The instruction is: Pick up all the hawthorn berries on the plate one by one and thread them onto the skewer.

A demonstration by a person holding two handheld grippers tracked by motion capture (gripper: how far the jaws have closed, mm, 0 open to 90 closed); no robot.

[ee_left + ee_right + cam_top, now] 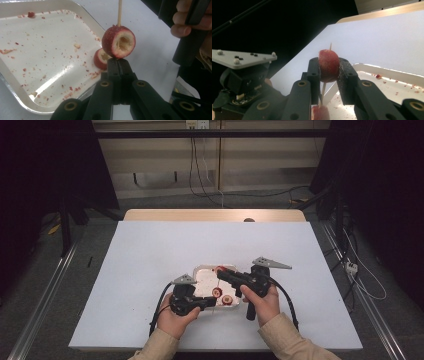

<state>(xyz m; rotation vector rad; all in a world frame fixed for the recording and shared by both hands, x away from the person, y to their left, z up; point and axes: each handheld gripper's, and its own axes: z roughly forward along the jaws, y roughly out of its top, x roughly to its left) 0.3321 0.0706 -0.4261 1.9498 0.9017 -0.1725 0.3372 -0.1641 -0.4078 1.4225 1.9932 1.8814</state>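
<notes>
Skewer (119, 12) pinched in left gripper (117, 62); right gripper (329, 68) view shows fingers clamping fruit (328, 65).

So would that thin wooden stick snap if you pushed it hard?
Probably. The stick looks very thin, so it likely bends or snaps easily. It seems stiff enough to carry the hollow red fruit threaded on it. The left tongs, shut at its end, should push gently.
</notes>
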